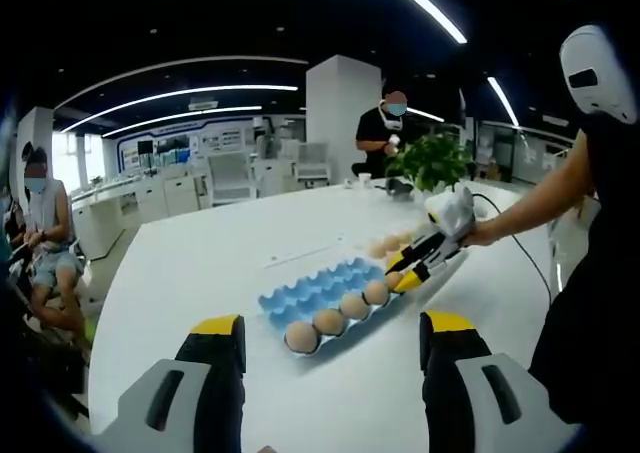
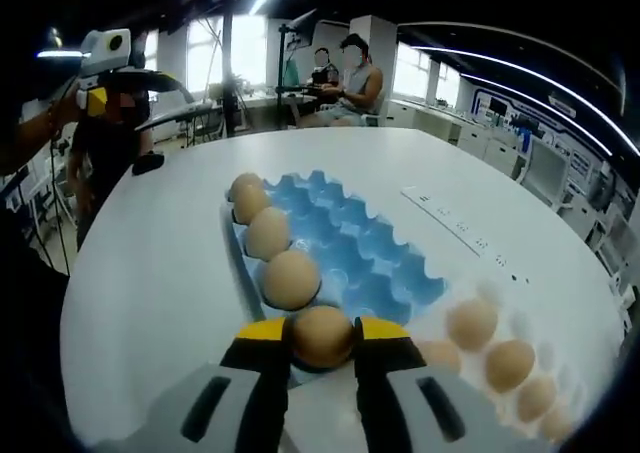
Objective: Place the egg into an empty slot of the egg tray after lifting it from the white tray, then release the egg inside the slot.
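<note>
A blue egg tray (image 1: 312, 291) lies on the white table, with a row of brown eggs (image 1: 329, 321) along its near edge. My right gripper (image 1: 412, 273) reaches in from the right over the end of that row. Its jaws are shut on a brown egg (image 2: 322, 335), held just above the tray's (image 2: 360, 248) end slot, next to the tray's eggs (image 2: 291, 278). More eggs (image 2: 472, 323) lie on the white tray to the right, also seen as eggs (image 1: 392, 243) behind the blue tray. My left gripper (image 1: 335, 348) is open and empty, well short of the tray.
A potted plant (image 1: 435, 158) stands at the table's far end beside a standing person (image 1: 388, 128). Another person (image 1: 45, 228) sits at the left. A strip of small marks (image 2: 460, 231) runs across the table beyond the blue tray.
</note>
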The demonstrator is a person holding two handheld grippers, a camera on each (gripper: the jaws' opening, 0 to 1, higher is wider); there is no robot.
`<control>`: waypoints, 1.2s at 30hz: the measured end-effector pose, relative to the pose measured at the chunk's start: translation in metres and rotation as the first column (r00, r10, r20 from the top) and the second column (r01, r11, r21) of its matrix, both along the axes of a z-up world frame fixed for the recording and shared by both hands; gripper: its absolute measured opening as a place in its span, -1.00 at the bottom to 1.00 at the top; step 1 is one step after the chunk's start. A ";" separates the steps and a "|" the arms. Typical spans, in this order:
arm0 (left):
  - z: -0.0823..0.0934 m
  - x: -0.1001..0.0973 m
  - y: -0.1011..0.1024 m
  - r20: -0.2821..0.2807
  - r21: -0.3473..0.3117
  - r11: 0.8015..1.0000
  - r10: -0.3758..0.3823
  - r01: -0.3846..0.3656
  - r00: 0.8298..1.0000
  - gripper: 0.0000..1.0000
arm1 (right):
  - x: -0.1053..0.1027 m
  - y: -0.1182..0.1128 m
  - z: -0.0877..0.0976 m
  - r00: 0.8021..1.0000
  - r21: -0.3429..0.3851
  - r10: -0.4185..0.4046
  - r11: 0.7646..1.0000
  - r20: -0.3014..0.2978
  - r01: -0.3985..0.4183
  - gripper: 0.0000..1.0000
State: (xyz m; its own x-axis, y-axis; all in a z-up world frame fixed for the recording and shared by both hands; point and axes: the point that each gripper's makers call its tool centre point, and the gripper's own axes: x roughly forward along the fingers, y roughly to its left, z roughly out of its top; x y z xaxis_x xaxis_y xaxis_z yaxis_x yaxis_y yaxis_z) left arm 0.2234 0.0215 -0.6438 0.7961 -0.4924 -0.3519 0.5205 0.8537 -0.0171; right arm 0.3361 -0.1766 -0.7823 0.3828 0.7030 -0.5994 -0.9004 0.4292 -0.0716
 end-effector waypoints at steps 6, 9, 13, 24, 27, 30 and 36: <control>0.000 0.000 -0.001 0.001 0.001 1.000 -0.004 0.004 1.000 0.43 | -0.001 0.001 0.000 0.997 -0.020 0.044 0.999 0.063 -0.043 -0.47; 0.000 0.000 -0.001 0.001 0.004 1.000 -0.004 0.004 1.000 0.42 | -0.005 -0.001 -0.004 0.994 -0.039 0.061 0.998 0.087 -0.058 -0.45; 0.001 -0.001 -0.001 0.001 0.007 1.000 -0.004 0.004 1.000 0.42 | -0.004 -0.005 0.002 0.995 -0.008 0.040 0.999 0.094 -0.040 -0.34; 0.002 -0.001 -0.003 0.007 0.004 1.000 -0.004 0.004 1.000 0.41 | 0.004 -0.033 0.044 0.987 0.080 -0.043 0.996 0.155 0.030 0.10; 0.002 -0.001 -0.003 0.005 0.005 1.000 -0.005 0.004 1.000 0.42 | 0.012 -0.052 0.050 0.980 0.073 -0.083 0.995 0.179 0.071 0.00; 0.002 -0.001 -0.004 0.007 0.003 1.000 -0.007 0.007 1.000 0.42 | 0.016 -0.067 0.059 0.978 0.109 -0.141 0.986 0.156 0.125 0.02; 0.002 -0.001 -0.007 0.008 0.000 1.000 -0.015 0.015 1.000 0.42 | 0.015 -0.084 0.061 0.973 0.094 -0.166 0.984 0.161 0.153 0.00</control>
State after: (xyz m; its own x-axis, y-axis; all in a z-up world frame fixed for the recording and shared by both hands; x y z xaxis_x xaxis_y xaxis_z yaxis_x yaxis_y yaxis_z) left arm 0.2228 0.0142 -0.6419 0.7917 -0.5041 -0.3451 0.5330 0.8460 -0.0130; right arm 0.3516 -0.2603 -0.7216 0.5839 0.6681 -0.4611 -0.7979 0.5769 -0.1744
